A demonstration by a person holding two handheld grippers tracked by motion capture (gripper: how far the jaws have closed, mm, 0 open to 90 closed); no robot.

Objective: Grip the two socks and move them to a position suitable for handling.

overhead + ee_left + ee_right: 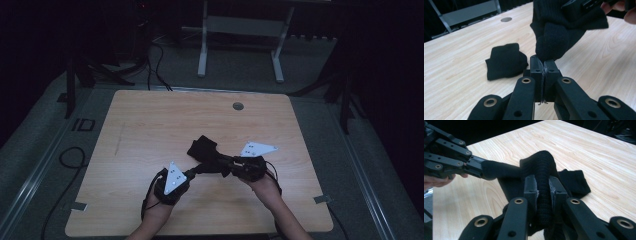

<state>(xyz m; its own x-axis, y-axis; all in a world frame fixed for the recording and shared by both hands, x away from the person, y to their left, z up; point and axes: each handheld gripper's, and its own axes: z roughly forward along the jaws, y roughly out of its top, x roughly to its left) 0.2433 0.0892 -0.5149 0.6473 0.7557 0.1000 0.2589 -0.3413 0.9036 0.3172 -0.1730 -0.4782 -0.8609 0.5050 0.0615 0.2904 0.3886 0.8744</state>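
Note:
A black sock [559,30] hangs stretched between my two grippers just above the wooden table [150,115]. My left gripper [543,63] is shut on a thin edge of it; in the high view this gripper [197,170] comes in from the lower left. From the right, my right gripper [225,162] is shut on a thick fold of the same sock [544,170], which stands bunched between its jaws [543,182]. A second black sock [505,61] lies folded on the table just behind the held one [202,146].
A round grommet [238,106] sits in the table near its far edge. Beyond the table stands a white frame [202,50] on the floor. Cables [70,157] run along the floor at the left.

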